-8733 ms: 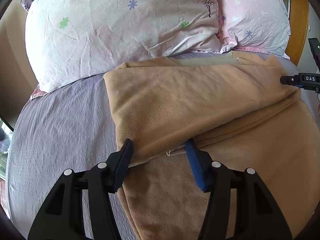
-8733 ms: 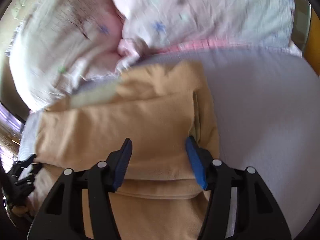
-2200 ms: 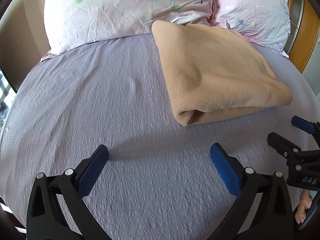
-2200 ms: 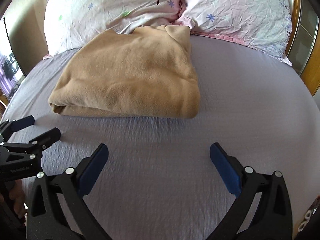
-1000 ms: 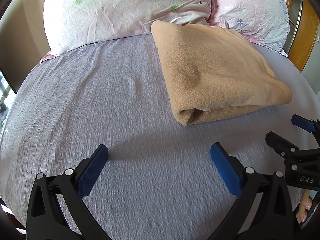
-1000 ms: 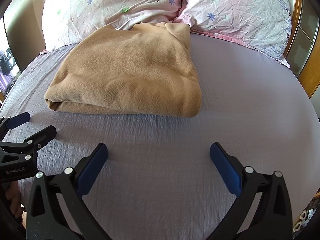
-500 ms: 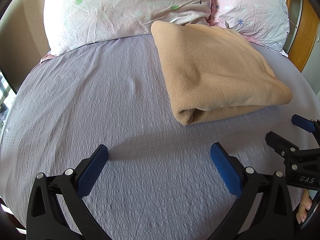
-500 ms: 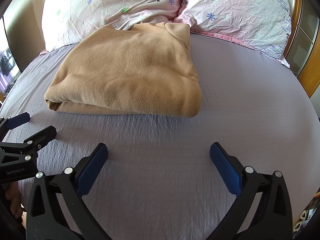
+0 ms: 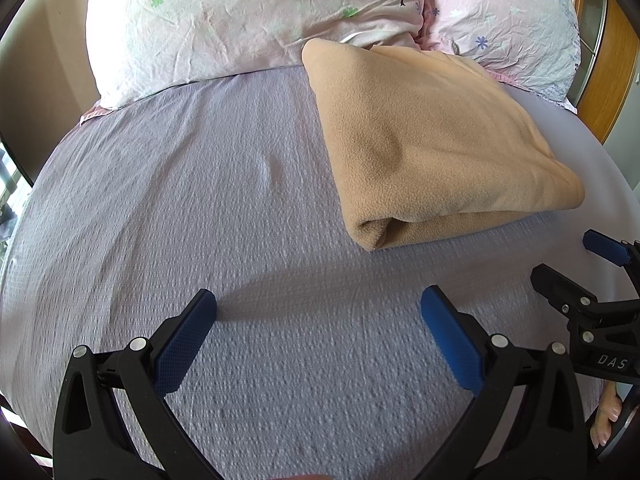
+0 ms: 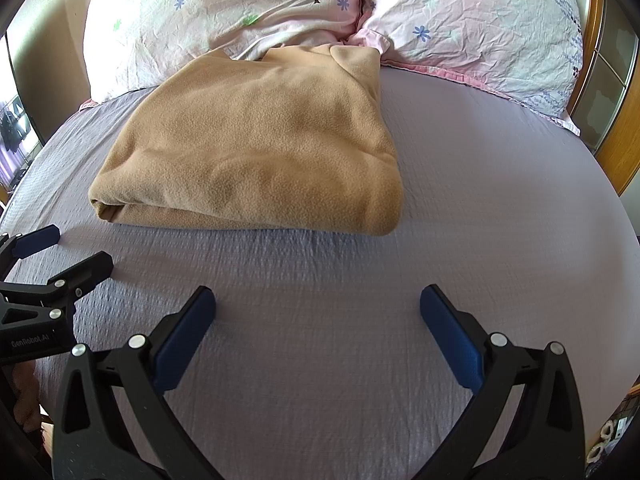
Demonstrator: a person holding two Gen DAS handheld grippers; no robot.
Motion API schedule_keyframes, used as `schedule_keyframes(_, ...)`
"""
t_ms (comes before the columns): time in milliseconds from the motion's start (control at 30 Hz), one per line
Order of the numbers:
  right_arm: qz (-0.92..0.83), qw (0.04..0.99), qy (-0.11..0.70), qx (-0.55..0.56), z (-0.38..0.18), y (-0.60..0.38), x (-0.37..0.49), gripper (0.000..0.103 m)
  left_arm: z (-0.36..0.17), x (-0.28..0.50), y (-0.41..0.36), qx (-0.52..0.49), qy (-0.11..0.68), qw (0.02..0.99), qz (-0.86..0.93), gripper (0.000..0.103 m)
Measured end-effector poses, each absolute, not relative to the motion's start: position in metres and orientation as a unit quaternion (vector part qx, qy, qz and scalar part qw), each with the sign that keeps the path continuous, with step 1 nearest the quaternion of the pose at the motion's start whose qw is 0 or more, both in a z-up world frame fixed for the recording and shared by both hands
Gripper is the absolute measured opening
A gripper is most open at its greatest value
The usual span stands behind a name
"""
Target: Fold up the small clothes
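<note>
1. Left claw [image 9: 318, 312]: blue-padded fingers spread wide apart, holding nothing, poised over the bare bed sheet [image 9: 180, 200]; whether it touches the sheet cannot be told.
2. Right claw [image 10: 318, 310]: likewise spread wide, empty, above the sheet, just beside the left claw.
3. Tan fleece garment [image 10: 260, 148]: folded into a thick rectangle, lying on the bed ahead of both claws and apart from them, its far edge touching the pillows [image 10: 280, 4].
4. Status, judged: folding looks complete; neither claw is on the cloth.
5. Risk: the near edge shows loose rolled layers; a claw brushing or snagging that edge would likely pull the fold open.
6. Risk: the soft mattress and the bulky stack could let the top layer slide if the bed is pressed nearby.
</note>
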State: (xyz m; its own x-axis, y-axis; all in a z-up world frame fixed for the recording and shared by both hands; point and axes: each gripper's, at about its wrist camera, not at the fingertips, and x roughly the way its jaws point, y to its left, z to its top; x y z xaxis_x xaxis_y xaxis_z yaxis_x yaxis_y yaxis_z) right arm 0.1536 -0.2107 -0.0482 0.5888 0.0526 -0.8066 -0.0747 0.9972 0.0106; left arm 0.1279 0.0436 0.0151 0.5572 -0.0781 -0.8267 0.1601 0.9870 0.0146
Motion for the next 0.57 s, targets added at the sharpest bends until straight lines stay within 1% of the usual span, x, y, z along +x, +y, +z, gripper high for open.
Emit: schedule_keyframes(567, 0.035, 0.891, 0.452, -0.012, -0.0482, -0.2103, 0.1541, 0.101, 0.0158, 0.1293, 0.0442, 0.045, 0.463, 0.882, -0.068, 0.102)
